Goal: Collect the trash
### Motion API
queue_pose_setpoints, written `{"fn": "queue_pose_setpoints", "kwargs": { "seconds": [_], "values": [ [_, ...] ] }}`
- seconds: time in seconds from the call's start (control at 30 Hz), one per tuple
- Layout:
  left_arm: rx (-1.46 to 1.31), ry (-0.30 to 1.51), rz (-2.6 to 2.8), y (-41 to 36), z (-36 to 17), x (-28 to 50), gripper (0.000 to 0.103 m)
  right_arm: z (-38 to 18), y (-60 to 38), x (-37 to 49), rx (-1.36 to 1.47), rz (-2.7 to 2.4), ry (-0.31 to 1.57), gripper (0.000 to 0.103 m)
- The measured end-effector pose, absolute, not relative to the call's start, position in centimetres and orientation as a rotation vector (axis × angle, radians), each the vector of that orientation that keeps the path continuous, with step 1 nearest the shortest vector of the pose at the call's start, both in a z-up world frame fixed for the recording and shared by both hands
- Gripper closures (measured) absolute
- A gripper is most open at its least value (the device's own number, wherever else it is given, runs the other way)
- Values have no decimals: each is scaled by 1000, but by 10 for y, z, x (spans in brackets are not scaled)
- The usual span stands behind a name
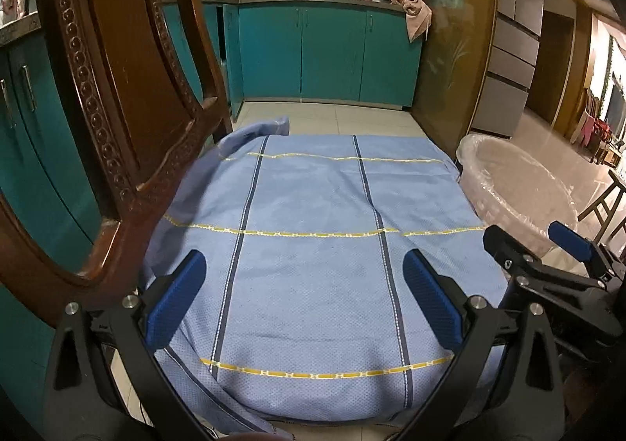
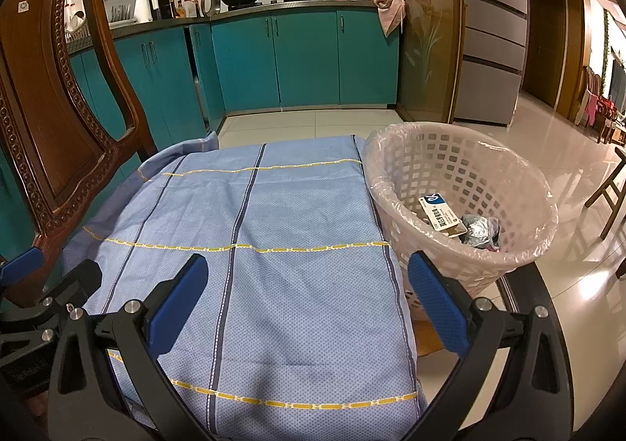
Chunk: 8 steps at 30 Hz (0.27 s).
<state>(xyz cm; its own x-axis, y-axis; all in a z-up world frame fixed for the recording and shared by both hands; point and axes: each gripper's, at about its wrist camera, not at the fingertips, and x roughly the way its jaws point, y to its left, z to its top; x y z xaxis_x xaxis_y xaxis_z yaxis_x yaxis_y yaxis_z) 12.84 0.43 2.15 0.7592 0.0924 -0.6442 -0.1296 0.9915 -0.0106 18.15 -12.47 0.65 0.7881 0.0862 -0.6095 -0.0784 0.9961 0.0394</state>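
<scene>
Both tools, left tool (image 1: 303,296) and right tool (image 2: 307,302), wide open, empty, above cloth (image 2: 274,245).

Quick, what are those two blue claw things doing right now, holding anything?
Left gripper: open, holding nothing, above the blue cloth.
Right gripper: open, holding nothing, beside the basket.

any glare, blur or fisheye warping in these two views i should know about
Left wrist view: warm dim light, black corners, the wooden chair bows hard at the edge, and the lined basket looks soft and hazy. Right wrist view: sharper, the trash in the basket is readable, glare sits on the glossy floor tiles, and a faint shadow crosses the blue cloth.
</scene>
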Motion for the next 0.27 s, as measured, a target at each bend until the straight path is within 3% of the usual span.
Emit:
{"fn": "queue_pose_setpoints", "kwargs": {
  "seconds": [0.27],
  "values": [
    [-43,717,105,5,19,132,3,7,-126,181,15,90,659,3]
  ]
}}
